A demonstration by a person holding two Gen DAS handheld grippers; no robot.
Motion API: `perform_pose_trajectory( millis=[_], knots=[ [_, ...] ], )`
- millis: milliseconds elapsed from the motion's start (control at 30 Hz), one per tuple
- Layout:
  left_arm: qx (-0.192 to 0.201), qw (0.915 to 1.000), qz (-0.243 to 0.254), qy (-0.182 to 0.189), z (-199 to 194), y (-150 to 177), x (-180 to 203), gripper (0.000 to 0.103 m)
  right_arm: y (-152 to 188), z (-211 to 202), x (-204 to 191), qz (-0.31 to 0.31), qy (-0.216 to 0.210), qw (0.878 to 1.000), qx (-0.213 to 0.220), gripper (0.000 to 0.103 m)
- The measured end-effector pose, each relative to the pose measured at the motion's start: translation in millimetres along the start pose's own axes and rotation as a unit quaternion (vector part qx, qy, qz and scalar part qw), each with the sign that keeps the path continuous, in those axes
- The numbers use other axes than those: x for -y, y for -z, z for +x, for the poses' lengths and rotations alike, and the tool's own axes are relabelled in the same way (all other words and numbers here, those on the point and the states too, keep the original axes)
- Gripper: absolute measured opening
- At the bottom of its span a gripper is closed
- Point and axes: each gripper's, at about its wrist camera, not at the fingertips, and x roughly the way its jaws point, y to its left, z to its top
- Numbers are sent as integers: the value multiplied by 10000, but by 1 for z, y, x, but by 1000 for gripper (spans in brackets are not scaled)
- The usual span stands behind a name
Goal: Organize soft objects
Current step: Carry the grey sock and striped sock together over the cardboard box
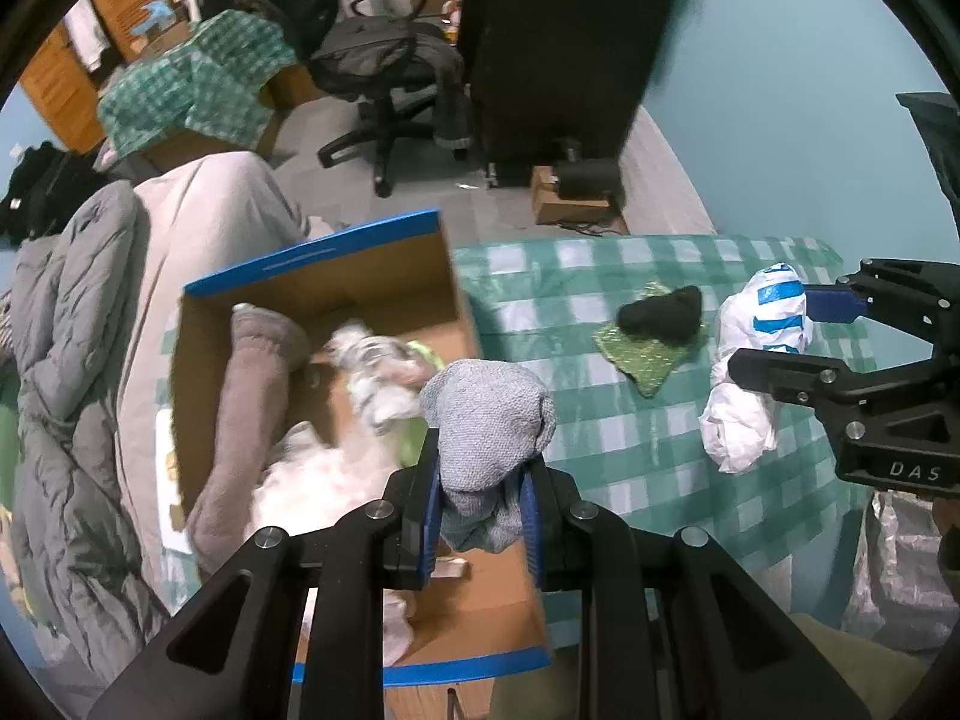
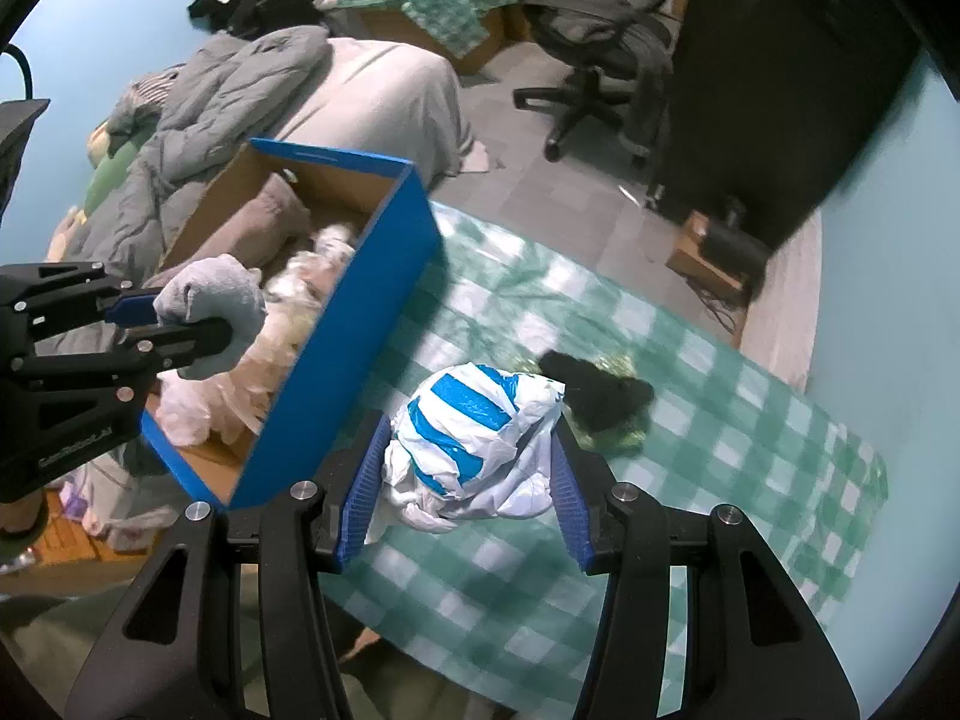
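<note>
My left gripper (image 1: 480,498) is shut on a grey knitted sock (image 1: 486,426) and holds it above the near right corner of the blue cardboard box (image 1: 312,258). The same gripper (image 2: 174,324) and grey sock (image 2: 210,300) show at the left of the right wrist view. My right gripper (image 2: 468,468) is shut on a crumpled white and blue plastic bag (image 2: 474,438), lifted over the checked cloth (image 2: 720,480) just right of the box (image 2: 372,324). The bag (image 1: 756,360) hangs from that gripper (image 1: 798,330) in the left wrist view too. A black sock (image 1: 660,312) lies on a green cloth (image 1: 648,360).
The box holds a brown plush item (image 1: 252,396) and pale soft things (image 1: 384,378). A bed with a grey quilt (image 1: 66,372) lies left of the box. An office chair (image 1: 390,84) and a dark cabinet (image 1: 558,42) stand on the floor beyond the green checked cloth.
</note>
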Motion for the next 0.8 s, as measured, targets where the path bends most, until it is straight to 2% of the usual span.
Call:
perform_pose_trajectory(
  millis=[467,800],
  knots=[
    [24,9983,-489,-306,-3,8,-65,22,-42,24,-57,-530,-241,9983,-30,51],
    [-93,9979,-509,-388,15,0,-98,22,-70,48,-92,-747,-391,9964,-120,51]
  ],
)
